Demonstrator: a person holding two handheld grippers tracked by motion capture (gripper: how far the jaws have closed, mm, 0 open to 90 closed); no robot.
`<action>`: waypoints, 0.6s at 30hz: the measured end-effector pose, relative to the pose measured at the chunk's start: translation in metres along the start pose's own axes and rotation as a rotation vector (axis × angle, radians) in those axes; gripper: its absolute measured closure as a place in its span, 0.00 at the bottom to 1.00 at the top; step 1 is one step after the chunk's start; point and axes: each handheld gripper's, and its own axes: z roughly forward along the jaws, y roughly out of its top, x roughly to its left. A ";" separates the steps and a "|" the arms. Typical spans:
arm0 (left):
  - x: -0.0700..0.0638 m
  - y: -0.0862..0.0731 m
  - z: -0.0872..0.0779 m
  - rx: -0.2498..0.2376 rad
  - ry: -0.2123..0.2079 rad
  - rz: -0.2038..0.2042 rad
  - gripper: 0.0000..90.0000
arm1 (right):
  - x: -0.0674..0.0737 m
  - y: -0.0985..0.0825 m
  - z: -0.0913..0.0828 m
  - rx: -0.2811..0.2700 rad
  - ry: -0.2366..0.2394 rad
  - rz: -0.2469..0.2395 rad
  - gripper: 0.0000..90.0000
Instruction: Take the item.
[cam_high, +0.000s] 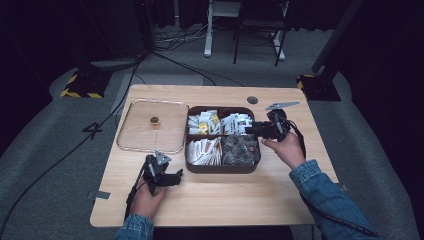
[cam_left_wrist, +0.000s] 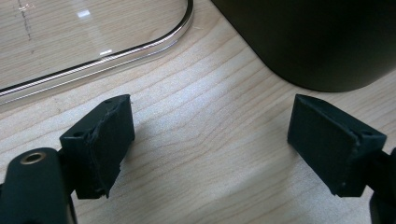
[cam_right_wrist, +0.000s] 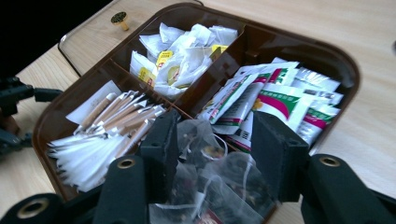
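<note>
A brown box (cam_high: 220, 170) with four compartments sits mid-table. It holds yellow-tagged tea bags (cam_right_wrist: 177, 60), white-and-green sachets (cam_right_wrist: 275, 98), paper-wrapped sticks (cam_right_wrist: 112, 126) and clear mesh pyramid bags (cam_right_wrist: 210, 186). My right gripper (cam_high: 250, 130) reaches in over the box's right rim, held by a hand in a denim sleeve. In the right gripper view its jaws (cam_right_wrist: 215, 126) stand partly apart above the mesh bags, and I see no pad pressing on a bag. My left gripper (cam_high: 177, 176) rests low over the table left of the box, open and empty (cam_left_wrist: 210, 126).
The box's clear lid (cam_high: 140, 135) with a gold knob (cam_high: 154, 120) lies flat on the table left of the box. Its edge (cam_left_wrist: 93, 37) and the box's dark corner (cam_left_wrist: 317, 42) lie just beyond the left jaws. A cable hole (cam_high: 252, 100) sits near the far edge.
</note>
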 end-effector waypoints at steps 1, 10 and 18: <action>0.000 0.000 0.000 0.000 0.000 0.000 0.17 | -0.001 0.003 0.004 0.011 0.008 0.018 0.58; 0.000 0.000 0.000 0.002 0.001 -0.002 0.17 | -0.009 0.015 0.031 0.065 -0.002 0.058 0.60; 0.000 0.001 0.000 0.002 0.006 -0.002 0.17 | -0.010 0.018 0.055 0.123 -0.033 0.050 0.67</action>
